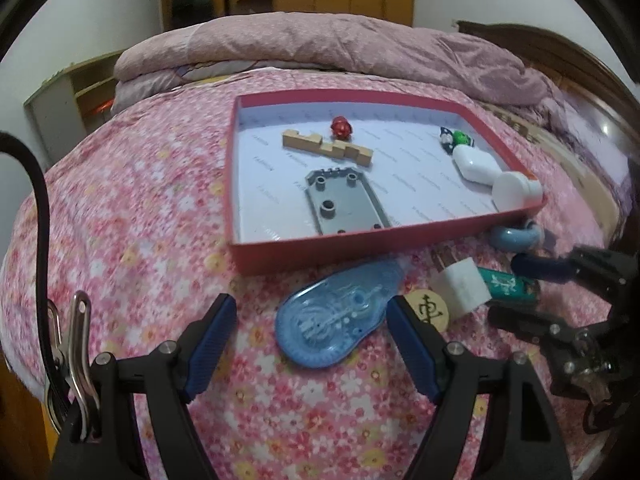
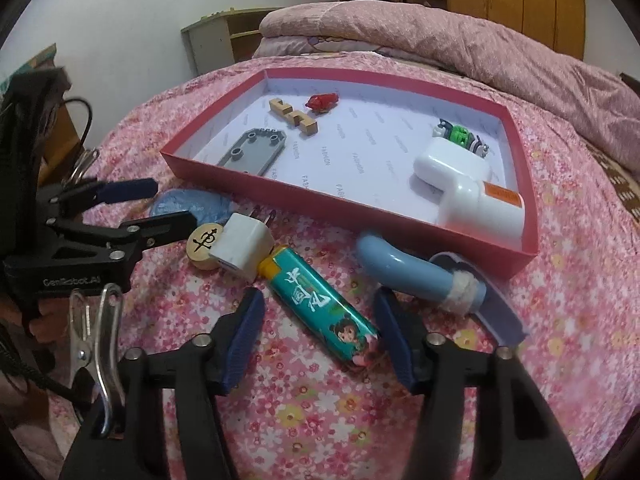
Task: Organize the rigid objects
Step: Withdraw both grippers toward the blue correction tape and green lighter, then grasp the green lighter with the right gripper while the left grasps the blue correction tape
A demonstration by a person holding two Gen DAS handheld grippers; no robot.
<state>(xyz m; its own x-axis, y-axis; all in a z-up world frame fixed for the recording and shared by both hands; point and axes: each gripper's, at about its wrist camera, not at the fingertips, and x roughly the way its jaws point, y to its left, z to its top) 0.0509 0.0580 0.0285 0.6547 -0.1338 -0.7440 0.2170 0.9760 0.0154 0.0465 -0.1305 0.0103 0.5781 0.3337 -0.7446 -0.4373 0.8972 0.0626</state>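
A red tray (image 1: 320, 246) (image 2: 280, 196) lies on the bed with several items in it: a grey plate (image 1: 344, 202), a wooden block (image 1: 326, 146), a red toy (image 1: 341, 127), white chargers (image 2: 460, 184). My left gripper (image 1: 310, 314) is open around a blue correction-tape dispenser (image 1: 332, 320), just in front of the tray. My right gripper (image 2: 320, 320) is open around a teal lighter (image 2: 320, 304). A white plug adapter (image 2: 244, 246), a wooden chess piece (image 2: 204, 246) and a blue curved item (image 2: 408, 268) lie beside it.
The flowered pink bedsheet (image 1: 140, 208) covers the bed. A folded pink quilt (image 1: 320, 46) lies behind the tray. A wooden headboard (image 1: 560, 60) stands at the right, shelves (image 2: 216, 40) and wardrobes behind.
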